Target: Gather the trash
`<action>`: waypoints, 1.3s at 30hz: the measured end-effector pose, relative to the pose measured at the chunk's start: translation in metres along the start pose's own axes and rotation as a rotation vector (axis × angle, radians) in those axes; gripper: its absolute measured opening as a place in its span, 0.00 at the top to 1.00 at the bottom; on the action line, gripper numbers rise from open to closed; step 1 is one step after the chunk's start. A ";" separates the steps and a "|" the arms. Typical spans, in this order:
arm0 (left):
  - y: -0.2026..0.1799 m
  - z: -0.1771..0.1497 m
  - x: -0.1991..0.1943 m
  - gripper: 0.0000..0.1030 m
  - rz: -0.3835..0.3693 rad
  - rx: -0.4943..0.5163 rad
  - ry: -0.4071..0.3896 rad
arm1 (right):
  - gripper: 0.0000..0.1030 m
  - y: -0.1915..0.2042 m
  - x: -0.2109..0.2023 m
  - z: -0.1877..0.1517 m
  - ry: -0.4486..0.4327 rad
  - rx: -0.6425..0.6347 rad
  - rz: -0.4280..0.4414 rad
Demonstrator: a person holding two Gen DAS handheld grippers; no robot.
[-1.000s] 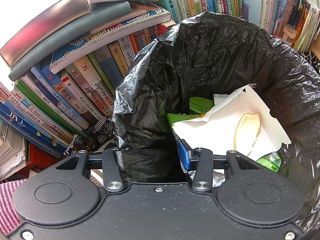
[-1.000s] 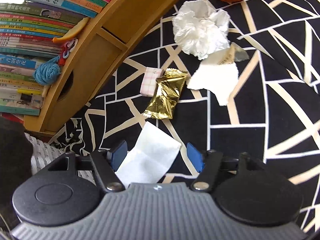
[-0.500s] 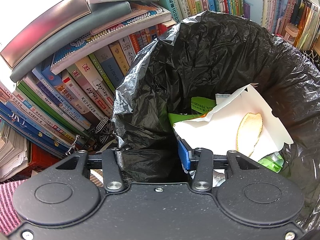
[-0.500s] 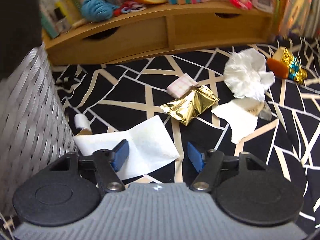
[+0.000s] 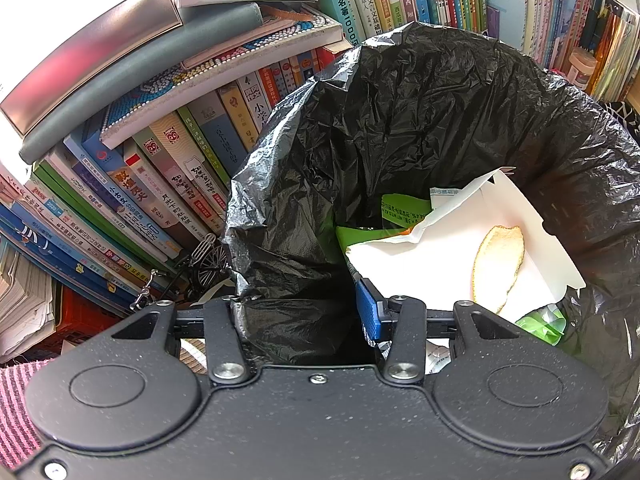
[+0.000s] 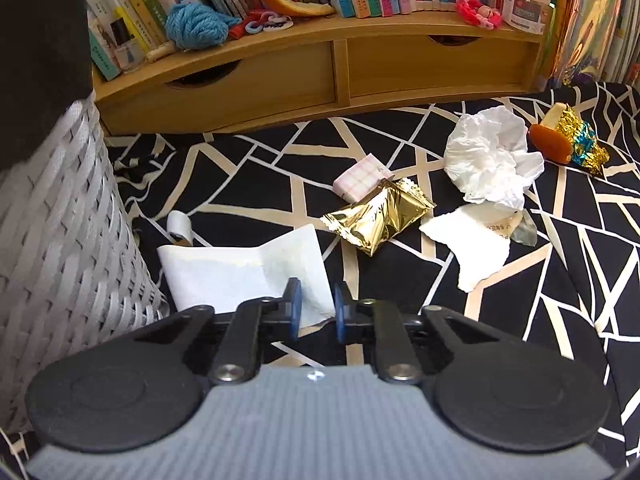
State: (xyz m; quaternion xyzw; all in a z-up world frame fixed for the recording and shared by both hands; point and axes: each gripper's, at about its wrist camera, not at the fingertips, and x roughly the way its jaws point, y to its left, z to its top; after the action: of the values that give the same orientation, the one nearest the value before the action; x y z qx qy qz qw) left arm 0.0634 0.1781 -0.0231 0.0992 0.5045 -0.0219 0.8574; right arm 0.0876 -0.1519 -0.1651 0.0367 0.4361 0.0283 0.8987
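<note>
My left gripper is shut on the near rim of the black trash bag; the bag hides its left finger. White paper, a pale peel and green wrappers lie inside the bag. My right gripper is low over the patterned cloth. Its jaws are closing, with the near corner of a white paper sheet between them and a gap still showing. Beyond lie a gold wrapper, a pink checked packet, crumpled tissue and torn paper.
A white woven basket stands close on the left of the right wrist view, with a small paper roll beside it. A wooden drawer shelf with books runs along the back. Foil scraps lie far right. Stacked books crowd the bag's left.
The right gripper rolled level, shifted toward the woven basket and narrowed its jaws around the sheet's corner. The left gripper and the bag stayed put.
</note>
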 end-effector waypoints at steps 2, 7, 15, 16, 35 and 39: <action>0.000 0.000 0.000 0.59 0.001 0.001 0.000 | 0.83 0.000 -0.002 0.003 -0.009 0.005 0.002; 0.000 0.000 0.000 0.59 0.001 0.000 0.000 | 0.87 -0.003 -0.009 0.009 -0.035 0.032 0.001; 0.000 0.000 0.000 0.59 0.000 0.000 0.000 | 0.93 -0.009 -0.025 0.022 -0.090 0.085 0.004; 0.000 0.000 0.000 0.59 0.000 0.001 0.000 | 0.93 -0.011 -0.027 0.024 -0.100 0.093 0.005; 0.000 0.000 0.000 0.59 -0.004 -0.001 0.000 | 0.90 -0.026 -0.056 0.040 -0.182 0.170 0.013; 0.000 0.000 0.000 0.59 -0.004 -0.001 0.000 | 0.32 -0.022 -0.038 0.032 -0.115 0.142 0.007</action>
State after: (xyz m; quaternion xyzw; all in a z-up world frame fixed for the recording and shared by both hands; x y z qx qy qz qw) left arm 0.0638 0.1782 -0.0231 0.0978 0.5047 -0.0233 0.8574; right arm 0.0893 -0.1782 -0.1179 0.1036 0.3844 -0.0016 0.9173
